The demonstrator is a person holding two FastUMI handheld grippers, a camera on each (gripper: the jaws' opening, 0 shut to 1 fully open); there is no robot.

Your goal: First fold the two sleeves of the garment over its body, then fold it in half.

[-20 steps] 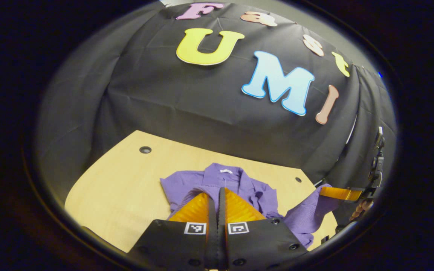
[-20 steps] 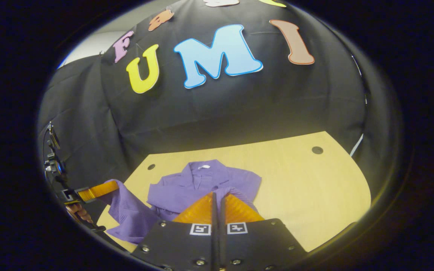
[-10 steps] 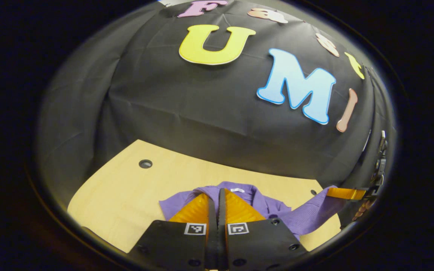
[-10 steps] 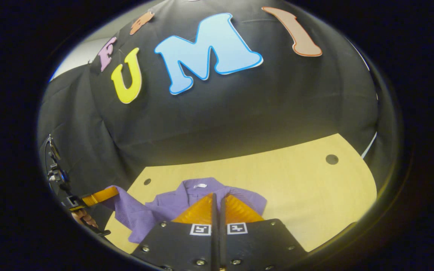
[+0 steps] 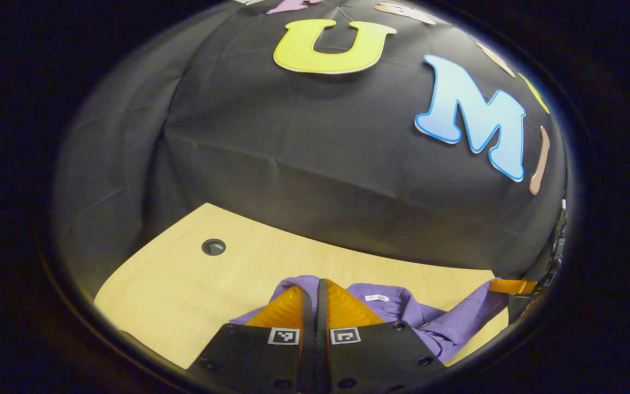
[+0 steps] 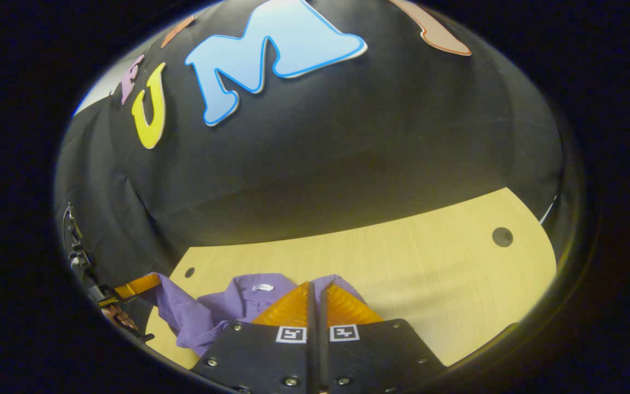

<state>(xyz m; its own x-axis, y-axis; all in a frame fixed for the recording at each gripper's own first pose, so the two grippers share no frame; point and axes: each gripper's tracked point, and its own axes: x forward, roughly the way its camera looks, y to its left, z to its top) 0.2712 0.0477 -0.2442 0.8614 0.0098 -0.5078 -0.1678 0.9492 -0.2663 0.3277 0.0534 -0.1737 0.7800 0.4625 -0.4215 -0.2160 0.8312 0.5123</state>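
The shirt lies low in the frame in both views, collar toward the wall, on the table; its near edge is raised, carried up off the table toward the collar. By my reading this is the last step, the fold in half, with the hem brought forward by both grippers.

In the left gripper view the left gripper sits bottom centre, fingers pressed flat together with barely a slit between them; purple cloth shows right at their tips, so it looks clamped on the shirt's edge, though the pinch itself is hidden behind the fingers. In the right gripper view the right gripper is the same, fingers narrow and closed, cloth at the tips; at lower right of the left gripper view its fingers hold a stretched corner of the shirt. In the right gripper view the left one's fingers appear at lower left, with cloth pulled taut from them.

The next move would call for both corners to travel level to the collar, then lower together; uneven height would skew the fold.

The table is pale wood with round holes near its far edge; black cloth closes the booth behind it.
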